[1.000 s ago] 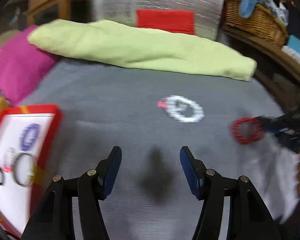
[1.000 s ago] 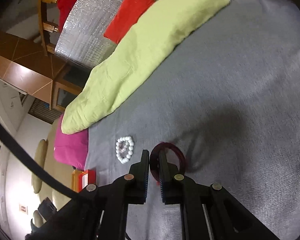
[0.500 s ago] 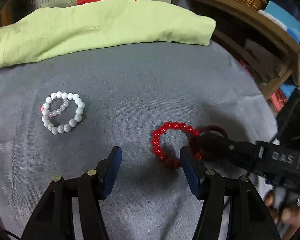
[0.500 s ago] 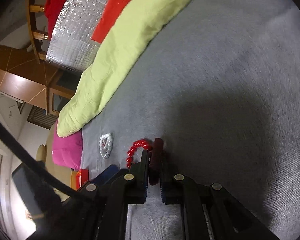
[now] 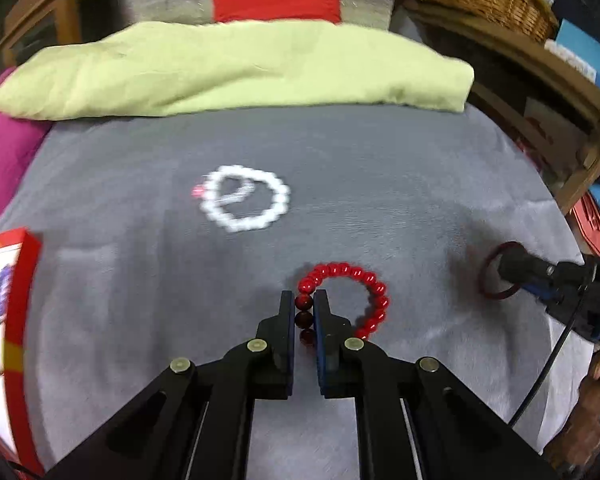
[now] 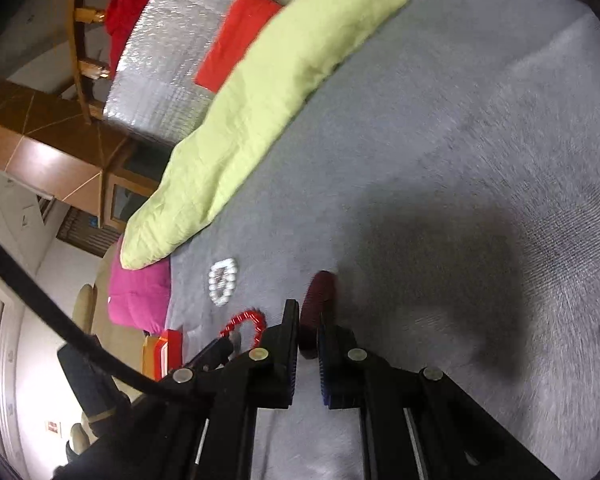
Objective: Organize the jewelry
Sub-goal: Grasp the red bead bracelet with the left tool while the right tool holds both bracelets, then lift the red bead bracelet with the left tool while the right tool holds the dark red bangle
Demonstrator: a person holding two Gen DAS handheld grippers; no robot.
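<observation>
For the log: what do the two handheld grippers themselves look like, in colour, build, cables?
Both the left gripper and the right gripper are matte black, with angular linkage arms joined by round silver rivets. Their flat fingers carry dark blue pads. A black cable arcs past the right one.

On the bed (image 5: 380, 168), near its middle: pearl bracelet (image 5: 244, 203). Nearer, toward the front edge: beaded bracelet (image 5: 352, 296), between the left tongs (image 5: 303, 300). Toward the right edge, well apart: bangle (image 5: 498, 270), in the right tongs (image 6: 309, 314). Along the back edge: long cushion (image 5: 236, 72). At the back left corner: second cushion (image 5: 0, 160). At the left edge: box (image 5: 8, 320).
</observation>
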